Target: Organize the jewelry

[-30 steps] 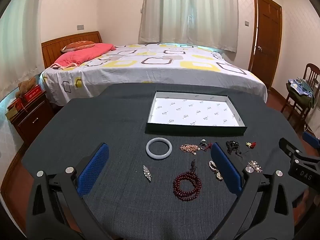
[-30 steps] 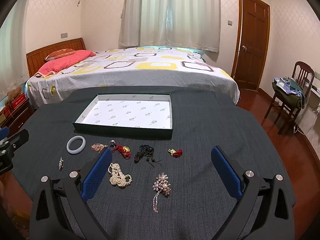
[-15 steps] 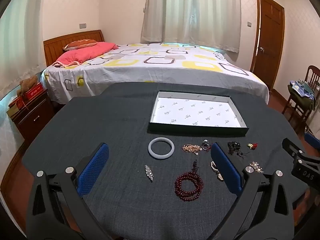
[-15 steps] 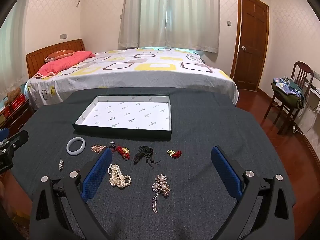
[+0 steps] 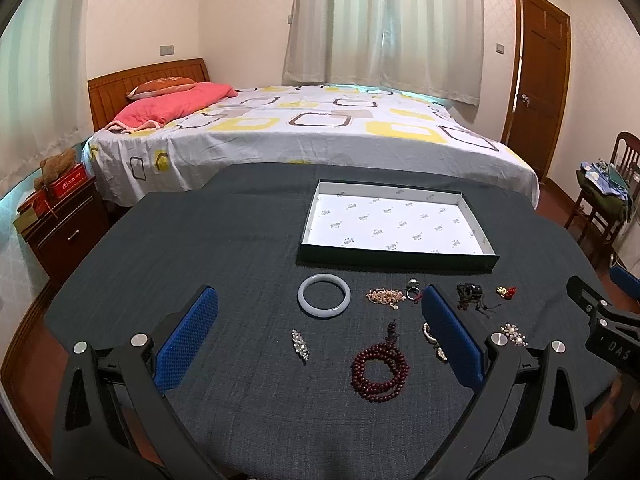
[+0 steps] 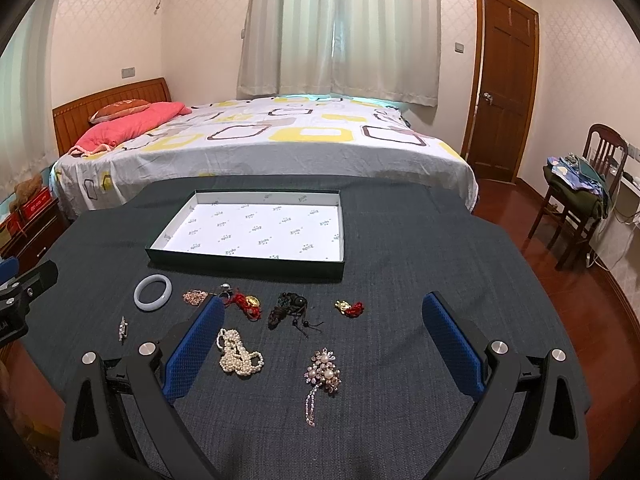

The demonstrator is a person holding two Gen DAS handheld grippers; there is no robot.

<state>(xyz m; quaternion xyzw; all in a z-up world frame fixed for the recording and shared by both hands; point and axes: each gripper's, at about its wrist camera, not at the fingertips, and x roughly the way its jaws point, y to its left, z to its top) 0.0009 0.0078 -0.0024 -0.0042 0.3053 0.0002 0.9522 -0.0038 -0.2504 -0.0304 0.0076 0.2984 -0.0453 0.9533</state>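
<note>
Jewelry, from the pale bangle (image 5: 324, 296) to the pearl brooch (image 6: 324, 372), lies loose on the table (image 5: 200, 248), near the bare tray (image 5: 394, 258). Left gripper (image 5: 320, 344) and right gripper (image 6: 324, 344) hover released; sorting seems unstarted, so next comes closing on one piece.

Two hand-held grippers, both spread wide and holding nothing

The left gripper (image 5: 318, 334), a black plastic frame with silver bolts, holds its two blue, textured rubber fingers (image 5: 188, 330) far apart, pointing toward the far side of the scene. The right gripper (image 6: 322, 338), of the same black frame, holds its blue fingers (image 6: 452, 340) equally wide, with nothing between them. In the left wrist view the black tip of the right gripper shows at the right edge; in the right wrist view the left gripper's tip shows at the left edge.
</note>
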